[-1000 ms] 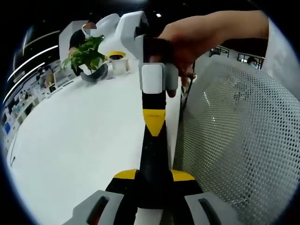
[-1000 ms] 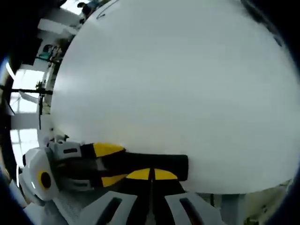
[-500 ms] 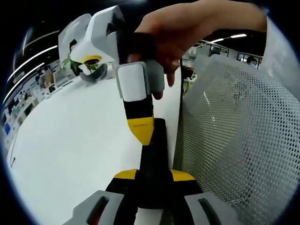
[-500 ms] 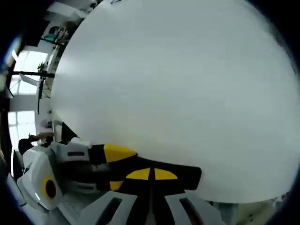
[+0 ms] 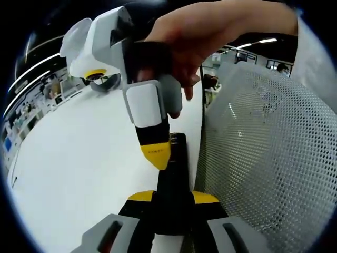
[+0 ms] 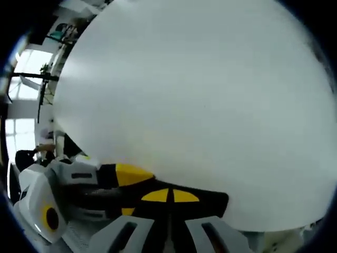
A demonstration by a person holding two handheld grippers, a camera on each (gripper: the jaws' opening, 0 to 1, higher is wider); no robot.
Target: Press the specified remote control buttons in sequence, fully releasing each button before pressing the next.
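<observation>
I see a white table (image 5: 79,174), mesh chair back (image 5: 263,158) at right. My left gripper (image 5: 172,197) clamps a black remote (image 5: 174,179). Right gripper's (image 5: 152,155) yellow tip above it — jaws together. Tip lettering unreadable.

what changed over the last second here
In the left gripper view, the right gripper, in a person's hand, has swung up off the remote and tilted left; its yellow tip, which lay down along the remote, now stands near its far end, contact unclear. It now covers the potted plant seen earlier. The left gripper stays shut on the remote over the white table.
</observation>
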